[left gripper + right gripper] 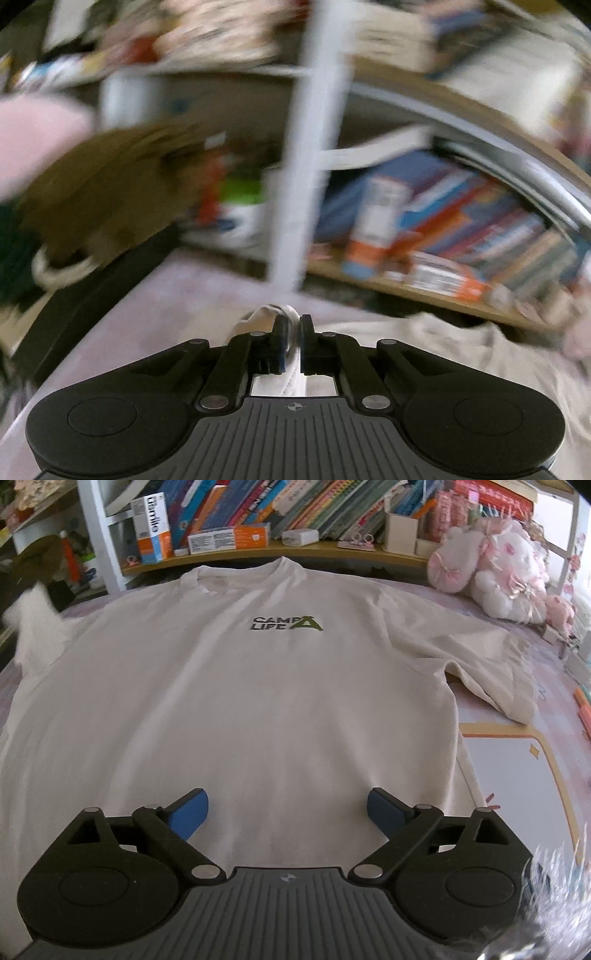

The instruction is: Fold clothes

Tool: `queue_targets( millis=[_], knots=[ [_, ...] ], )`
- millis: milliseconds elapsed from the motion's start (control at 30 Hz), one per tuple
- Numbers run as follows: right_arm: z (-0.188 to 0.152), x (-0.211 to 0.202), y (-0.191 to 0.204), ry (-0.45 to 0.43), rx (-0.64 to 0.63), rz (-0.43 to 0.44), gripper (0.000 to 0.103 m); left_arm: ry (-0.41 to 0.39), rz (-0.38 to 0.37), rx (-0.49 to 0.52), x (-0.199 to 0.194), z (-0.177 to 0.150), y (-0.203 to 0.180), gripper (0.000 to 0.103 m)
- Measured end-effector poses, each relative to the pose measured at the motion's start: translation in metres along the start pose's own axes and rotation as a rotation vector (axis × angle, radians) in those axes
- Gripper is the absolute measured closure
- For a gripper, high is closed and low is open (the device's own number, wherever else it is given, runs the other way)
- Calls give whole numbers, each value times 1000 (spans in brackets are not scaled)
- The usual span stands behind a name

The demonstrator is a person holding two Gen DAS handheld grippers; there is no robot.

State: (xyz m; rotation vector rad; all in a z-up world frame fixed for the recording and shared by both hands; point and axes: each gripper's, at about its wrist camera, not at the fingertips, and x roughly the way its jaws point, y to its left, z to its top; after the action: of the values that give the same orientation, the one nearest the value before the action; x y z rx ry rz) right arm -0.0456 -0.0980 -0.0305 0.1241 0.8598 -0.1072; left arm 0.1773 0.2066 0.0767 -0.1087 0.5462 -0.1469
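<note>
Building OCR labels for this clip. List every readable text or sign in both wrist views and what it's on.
"CAMP LIFE", with a green tent sign: chest of the cream T-shirt.
"uarrilo", roughly; letters partly unclear: white and orange box on the shelf.
Small print on the flat orange and white box: too small to read.
Book spines: too small or blurred.
Left wrist view: all blurred, nothing readable.

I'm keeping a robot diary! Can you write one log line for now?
left tongs: shut on T-shirt sleeve | right tongs: open above hem | T-shirt: flat, unfolded
</note>
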Motion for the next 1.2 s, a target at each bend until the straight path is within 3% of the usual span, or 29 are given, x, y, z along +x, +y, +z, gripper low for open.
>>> queue_targets(
  millis=[100, 233, 267, 300, 367, 433, 567, 733, 833, 967, 1033, 1100, 1200],
  knots=[
    [-2, -1, -2, -14, -16, 24, 7, 22, -58, 124, 1, -11, -55, 98],
    [-5, -2, -6, -33, -36, 59, 5, 115, -113, 274, 18, -48, -116, 97],
    [-6, -2, -7, -37, -44, 68, 5, 149, -133, 303, 25, -61, -129, 92],
    [-6, -3, -7, -39, -57, 77, 4, 179, -125, 331, 31, -72, -139, 85],
    [-7, -3, -8, -40, -83, 93, 3, 229, -96, 373, 41, -89, -153, 83],
    [-7, -2, -10, -41, -106, 109, 2, 268, -64, 402, 47, -101, -161, 71],
    [-6, -1, -14, -48, -136, 144, 1, 215, -85, 375, 27, -105, -153, 50],
    [-7, 0, -15, -57, -175, 167, 0, 106, -46, 220, 18, -76, -124, 46],
    [-7, 0, -15, -62, -196, 175, 0, 103, 40, 179, 40, -58, -116, 46],
    [-8, 0, -16, -66, -219, 187, 0, 177, 164, 224, 83, -47, -115, 49],
    [-8, 0, -16, -66, -230, 191, 0, 212, 218, 240, 101, -44, -114, 56],
    [-8, 0, -17, -68, -241, 196, 0, 242, 254, 262, 114, -43, -114, 83],
    [-8, -1, -18, -71, -241, 202, 0, 253, 270, 305, 120, -45, -117, 103]
  ],
)
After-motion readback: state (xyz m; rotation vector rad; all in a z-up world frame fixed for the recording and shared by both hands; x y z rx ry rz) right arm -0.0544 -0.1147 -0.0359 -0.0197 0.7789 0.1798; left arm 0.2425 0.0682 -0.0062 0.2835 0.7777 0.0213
